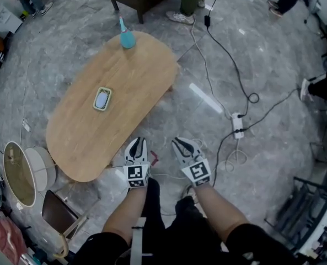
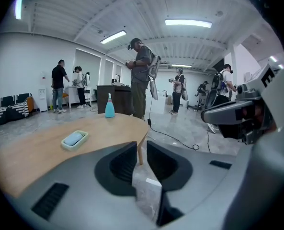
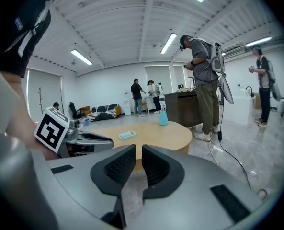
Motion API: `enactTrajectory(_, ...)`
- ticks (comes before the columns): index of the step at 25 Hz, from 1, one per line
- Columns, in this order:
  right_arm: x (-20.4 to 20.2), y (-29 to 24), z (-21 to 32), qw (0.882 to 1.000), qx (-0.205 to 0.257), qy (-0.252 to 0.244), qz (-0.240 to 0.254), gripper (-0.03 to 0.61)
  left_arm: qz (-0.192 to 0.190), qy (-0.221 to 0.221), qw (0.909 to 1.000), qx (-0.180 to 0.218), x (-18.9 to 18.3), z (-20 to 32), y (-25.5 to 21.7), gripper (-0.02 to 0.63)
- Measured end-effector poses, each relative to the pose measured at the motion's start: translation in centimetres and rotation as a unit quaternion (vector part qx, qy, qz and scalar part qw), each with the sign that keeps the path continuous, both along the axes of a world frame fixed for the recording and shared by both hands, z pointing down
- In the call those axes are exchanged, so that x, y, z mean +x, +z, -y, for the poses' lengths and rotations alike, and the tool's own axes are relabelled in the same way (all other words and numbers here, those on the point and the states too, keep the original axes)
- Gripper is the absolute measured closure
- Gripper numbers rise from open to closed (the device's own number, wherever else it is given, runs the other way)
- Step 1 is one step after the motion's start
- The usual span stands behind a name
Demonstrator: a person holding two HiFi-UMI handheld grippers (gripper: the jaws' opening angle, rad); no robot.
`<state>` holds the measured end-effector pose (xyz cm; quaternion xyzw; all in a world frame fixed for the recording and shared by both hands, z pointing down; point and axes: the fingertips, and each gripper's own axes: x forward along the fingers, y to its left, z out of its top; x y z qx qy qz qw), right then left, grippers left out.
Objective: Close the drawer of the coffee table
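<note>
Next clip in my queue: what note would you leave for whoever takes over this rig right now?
The left claw: jaws almost together, nothing between them. The right claw: the same.
Both hang over the floor just off the near edge of the coffee table, touching nothing.
On the tabletop: a blue bottle and a green tray.
The drawer shows in no view, so I cannot tell whether it is open or shut.
Left to do: find the drawer front and, if open, push it in.
</note>
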<state>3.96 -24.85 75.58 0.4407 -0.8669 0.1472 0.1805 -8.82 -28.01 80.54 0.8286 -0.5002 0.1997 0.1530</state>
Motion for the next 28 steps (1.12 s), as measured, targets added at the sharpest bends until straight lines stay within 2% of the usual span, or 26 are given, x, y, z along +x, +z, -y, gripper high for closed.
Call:
enactTrajectory(9, 2.1, -4.9, -4.3, 1.0, -0.01, -0.006, 0.008, 0.543, 0.02, 0.031, 0.9993, 0.003, 2.1, -2.3, -4.6, 0.565)
enactTrajectory(20, 5.6, -13.3, -7.9, 1.0, 0.007, -0.005, 0.012, 0.545, 0.031, -0.008, 0.9995, 0.001, 2.1, -4.9, -10.6, 0.565)
enactTrajectory(28, 6.4, -18.5, -9.0, 0.999, 0.026, -0.015, 0.021, 0.545, 0.04, -0.014, 0.9989, -0.017, 2.8, -7.4, -14.7, 0.565)
